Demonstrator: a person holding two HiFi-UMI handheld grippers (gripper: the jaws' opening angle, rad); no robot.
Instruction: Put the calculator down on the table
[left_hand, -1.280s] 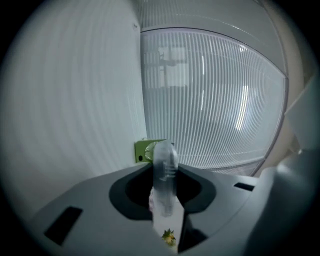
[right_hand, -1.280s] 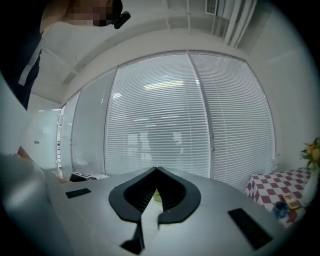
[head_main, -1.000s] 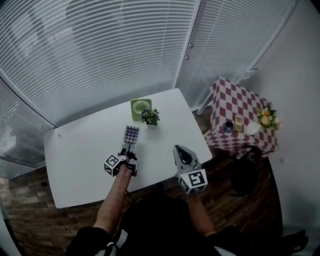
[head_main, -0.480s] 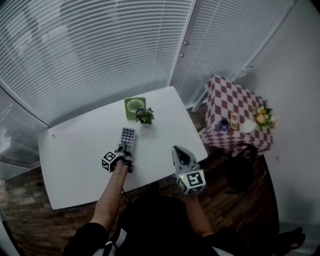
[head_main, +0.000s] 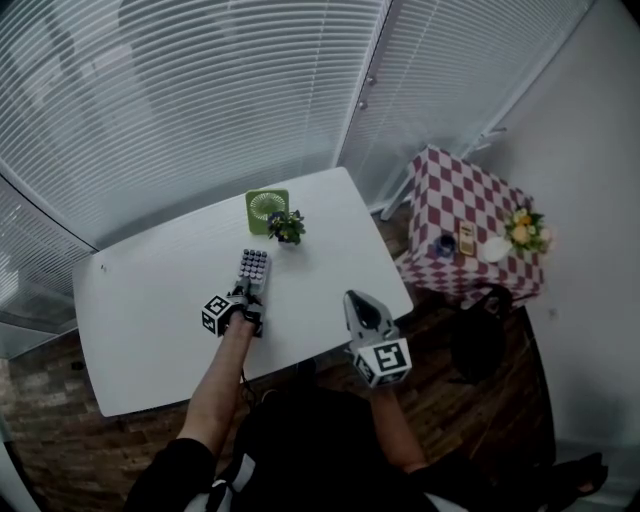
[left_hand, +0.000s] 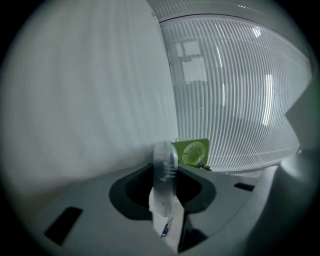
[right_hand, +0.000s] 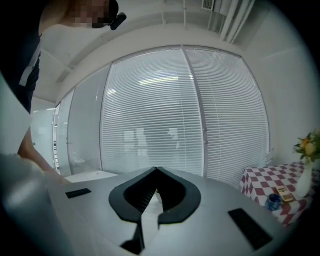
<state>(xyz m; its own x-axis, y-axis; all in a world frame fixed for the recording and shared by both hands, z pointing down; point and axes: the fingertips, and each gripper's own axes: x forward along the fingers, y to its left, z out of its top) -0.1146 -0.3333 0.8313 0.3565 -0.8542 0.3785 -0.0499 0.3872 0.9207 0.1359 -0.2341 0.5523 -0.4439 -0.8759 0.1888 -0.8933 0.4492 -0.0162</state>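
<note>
The calculator (head_main: 252, 268), a slim device with rows of dark keys, is low over the white table (head_main: 150, 310) near its middle. My left gripper (head_main: 245, 294) is shut on its near end. In the left gripper view the calculator (left_hand: 164, 167) shows edge-on between the jaws, its flat side facing the table (left_hand: 75, 100). I cannot tell whether it touches the top. My right gripper (head_main: 361, 303) hangs past the table's front edge, shut, with nothing held. Its jaw tips meet in the right gripper view (right_hand: 156, 171).
A small green fan (head_main: 266, 209) and a potted plant (head_main: 286, 228) stand just beyond the calculator, near the far edge. To the right is a red-checked side table (head_main: 470, 235) with small items and flowers. Window blinds (head_main: 200, 100) run behind the table.
My left gripper has sunk toward the table with the calculator still in it. The right gripper has kept its place.
</note>
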